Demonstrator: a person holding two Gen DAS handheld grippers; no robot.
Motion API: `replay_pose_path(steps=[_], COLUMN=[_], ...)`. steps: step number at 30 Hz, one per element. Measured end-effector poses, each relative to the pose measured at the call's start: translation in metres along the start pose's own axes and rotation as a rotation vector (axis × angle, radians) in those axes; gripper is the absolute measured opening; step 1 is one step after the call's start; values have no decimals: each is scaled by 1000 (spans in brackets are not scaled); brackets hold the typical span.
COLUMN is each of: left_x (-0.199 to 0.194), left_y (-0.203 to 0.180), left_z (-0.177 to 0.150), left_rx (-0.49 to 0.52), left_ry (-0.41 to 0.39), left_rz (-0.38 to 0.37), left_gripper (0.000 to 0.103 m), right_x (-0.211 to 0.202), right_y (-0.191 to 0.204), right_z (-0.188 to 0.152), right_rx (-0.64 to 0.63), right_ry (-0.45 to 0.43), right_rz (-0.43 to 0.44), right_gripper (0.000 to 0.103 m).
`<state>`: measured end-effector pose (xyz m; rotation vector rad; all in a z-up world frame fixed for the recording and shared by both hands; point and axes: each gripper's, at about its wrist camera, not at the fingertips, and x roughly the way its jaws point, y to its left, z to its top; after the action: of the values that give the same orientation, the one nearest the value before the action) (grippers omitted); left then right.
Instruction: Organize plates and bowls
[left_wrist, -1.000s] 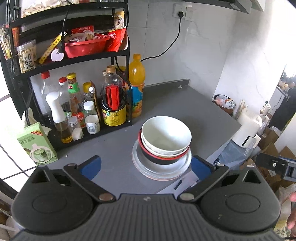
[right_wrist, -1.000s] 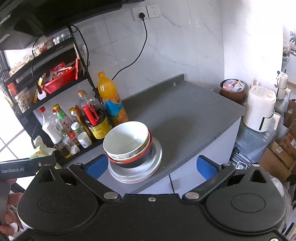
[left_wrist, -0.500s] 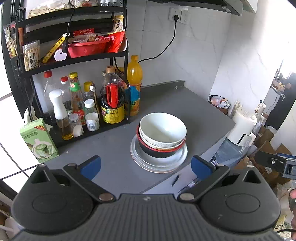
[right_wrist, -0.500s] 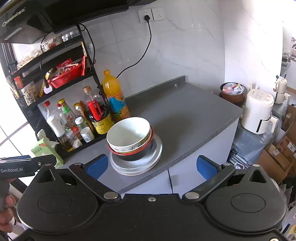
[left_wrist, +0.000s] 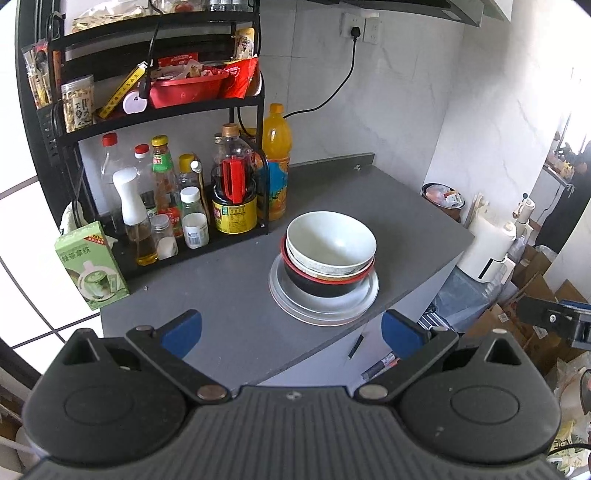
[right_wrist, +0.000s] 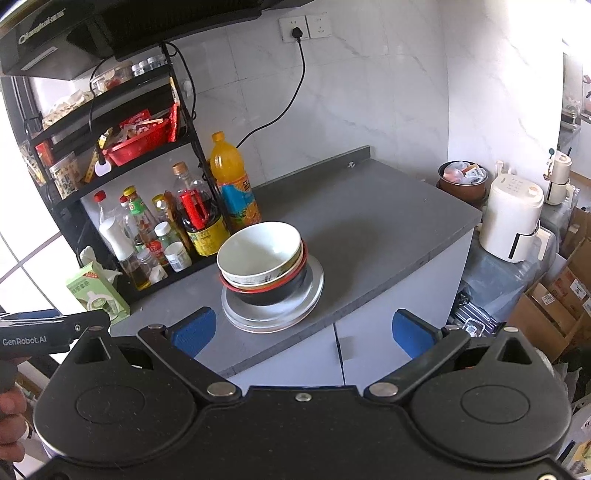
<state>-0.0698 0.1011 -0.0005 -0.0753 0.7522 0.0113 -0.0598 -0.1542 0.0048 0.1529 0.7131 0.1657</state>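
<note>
On a matte grey countertop (left_wrist: 332, 192), a smooth white bowl (left_wrist: 330, 238) nests in a patterned bowl and a glossy black bowl with a red rim (left_wrist: 327, 282), all on round silvery plates (left_wrist: 364, 301). Ahead of both grippers, the stack sits apart from the left gripper (left_wrist: 291, 328) and right gripper (right_wrist: 303, 330), whose jaws are spread and empty.
</note>
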Motion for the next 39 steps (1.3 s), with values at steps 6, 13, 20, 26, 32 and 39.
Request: replay_pose_path(steps=[6,13,20,26,32,39], left_x=[-4,-4,-3,2,7,12], left_y=[-3,2,6,7,7,7], left_z=[-5,-7,-3,0,3,3], left_rx=[-8,-5,-3,3,7,12], left_ry=[-8,-10,-16,-13,-5,5], left_rz=[4,20,24,17,12,10], left_gripper=[103,103,103,103,103,103], right_x=[-4,1,3,7,11,15], right_y=[4,5,10,14,15,15], right_z=[-4,-6,-3,-2,-2,-1], right_rx=[0,-13,-1,-16,-19,-14], right_ry=[-17,-5,3,6,17,33], right_rz=[-14,-6,19,3,-11,-16], right_gripper=[102,102,102,102,102,102])
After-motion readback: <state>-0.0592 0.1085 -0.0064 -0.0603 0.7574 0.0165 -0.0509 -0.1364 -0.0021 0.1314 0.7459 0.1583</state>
